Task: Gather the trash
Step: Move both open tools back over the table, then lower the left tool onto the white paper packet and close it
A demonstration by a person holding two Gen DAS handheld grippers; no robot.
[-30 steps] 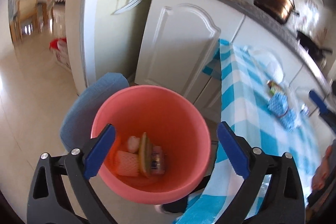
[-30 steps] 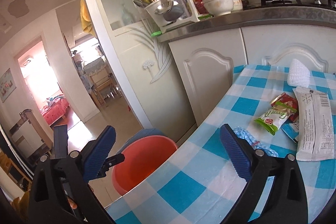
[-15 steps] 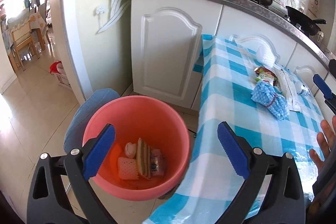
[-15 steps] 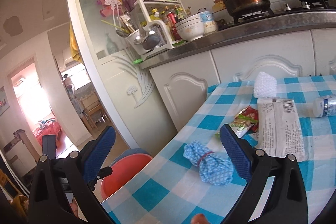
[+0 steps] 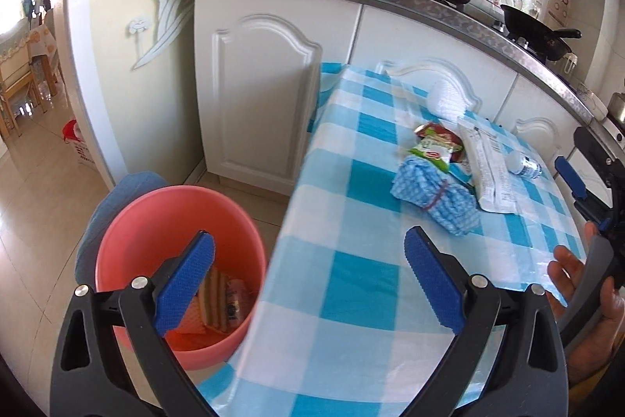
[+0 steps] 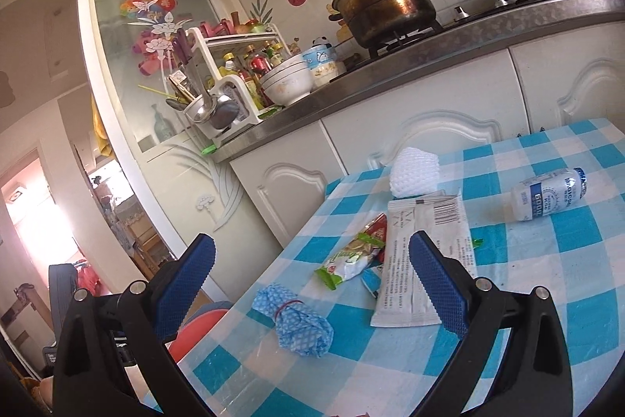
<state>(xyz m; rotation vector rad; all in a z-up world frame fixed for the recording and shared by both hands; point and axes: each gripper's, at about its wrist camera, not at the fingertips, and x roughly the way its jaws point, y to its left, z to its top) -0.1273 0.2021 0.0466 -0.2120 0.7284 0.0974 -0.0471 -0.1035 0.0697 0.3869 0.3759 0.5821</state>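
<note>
Trash is found in two places: several pieces already lie in the pink bucket [image 5: 177, 221] on the floor, and the rest is spread on the checked tablecloth [image 6: 566, 299]. The left gripper [image 5: 308, 280] is held wide open with nothing between its blue pads, one pad over the bucket's mouth, the other over the table edge. The right gripper [image 6: 312, 284] is likewise spread wide and empty, poised above the table.

Nearest the right fingers a blue dotted bundle [image 6: 299, 323] bound with a red band is seen; just beyond it lie a green snack wrapper [image 6: 347, 260] and a long white packet [image 6: 422, 260], the wrapper's end tucked against the packet. Farther back a white foam fruit net [image 6: 414, 172] and a small white bottle [image 6: 547, 198] on its side are set apart.

A second ago the left camera was centred over the bucket; it has since been swung toward the table, and the right gripper has been brought nearer the litter — a drop appears finished and a fresh pick-up begun. The bundle is judged the likeliest next target.
</note>
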